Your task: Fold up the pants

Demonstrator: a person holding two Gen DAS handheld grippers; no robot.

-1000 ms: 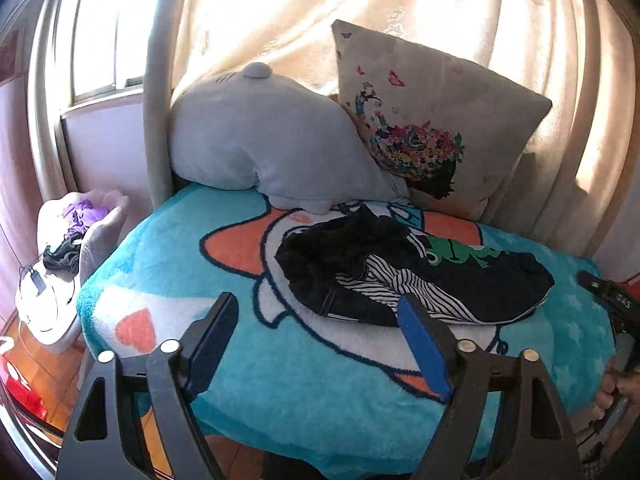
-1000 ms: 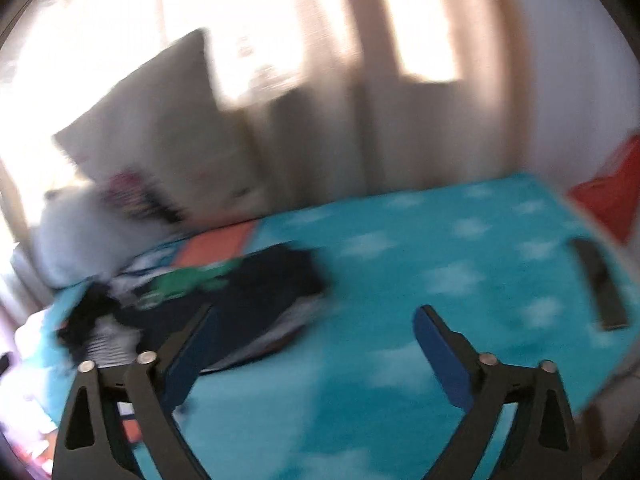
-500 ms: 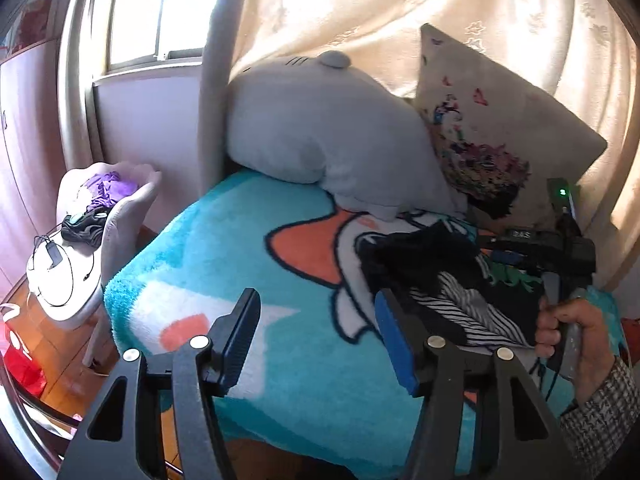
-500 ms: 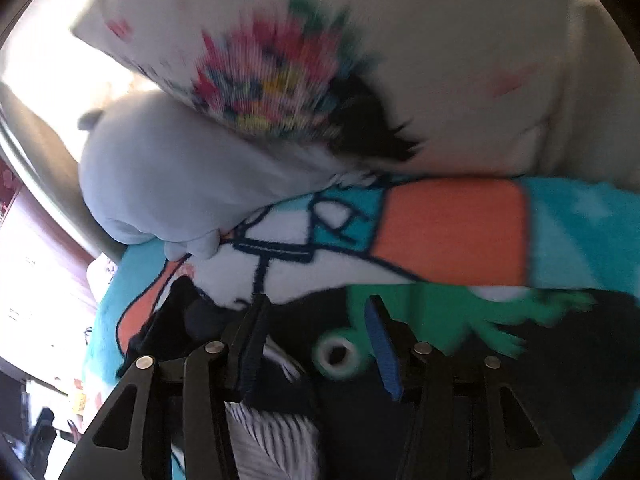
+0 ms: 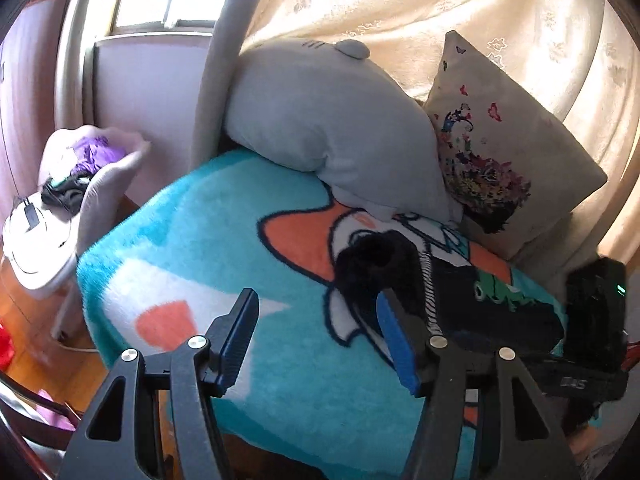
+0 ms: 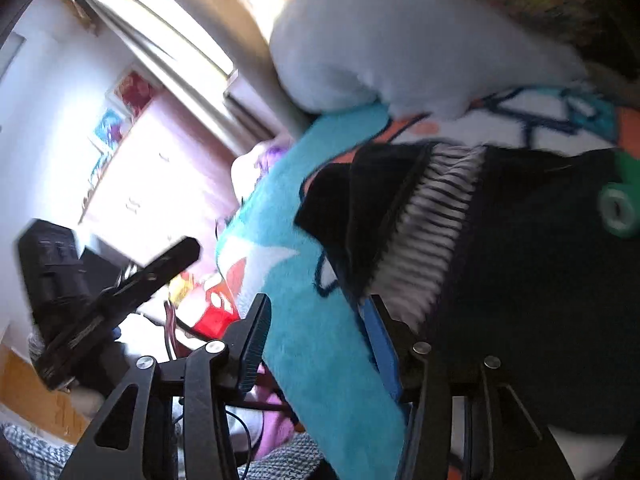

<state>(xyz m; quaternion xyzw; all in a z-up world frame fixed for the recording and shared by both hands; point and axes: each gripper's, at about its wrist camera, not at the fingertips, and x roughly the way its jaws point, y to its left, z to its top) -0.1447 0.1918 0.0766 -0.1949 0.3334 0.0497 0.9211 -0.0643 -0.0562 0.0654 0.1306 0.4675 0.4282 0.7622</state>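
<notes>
The dark pants (image 5: 460, 292), with a striped lining and a green frog print, lie crumpled on the turquoise blanket (image 5: 208, 232). My left gripper (image 5: 316, 328) is open and empty, its right finger at the pants' left edge. In the right wrist view the pants (image 6: 520, 248) fill the right side, striped lining (image 6: 436, 216) showing. My right gripper (image 6: 316, 332) is open just above the blanket (image 6: 304, 312), its right finger at the pants' near edge. The right gripper's body (image 5: 592, 320) shows at the right of the left wrist view.
A grey plush pillow (image 5: 332, 120) and a floral cushion (image 5: 504, 148) lean against the curtain behind the pants. A chair with clothes (image 5: 76, 168) stands left of the bed. The left gripper's body (image 6: 80, 292) shows at the left of the right wrist view.
Both grippers have moved in close to the pants. The right gripper swung left and down to the pants' near edge. Both stay open.
</notes>
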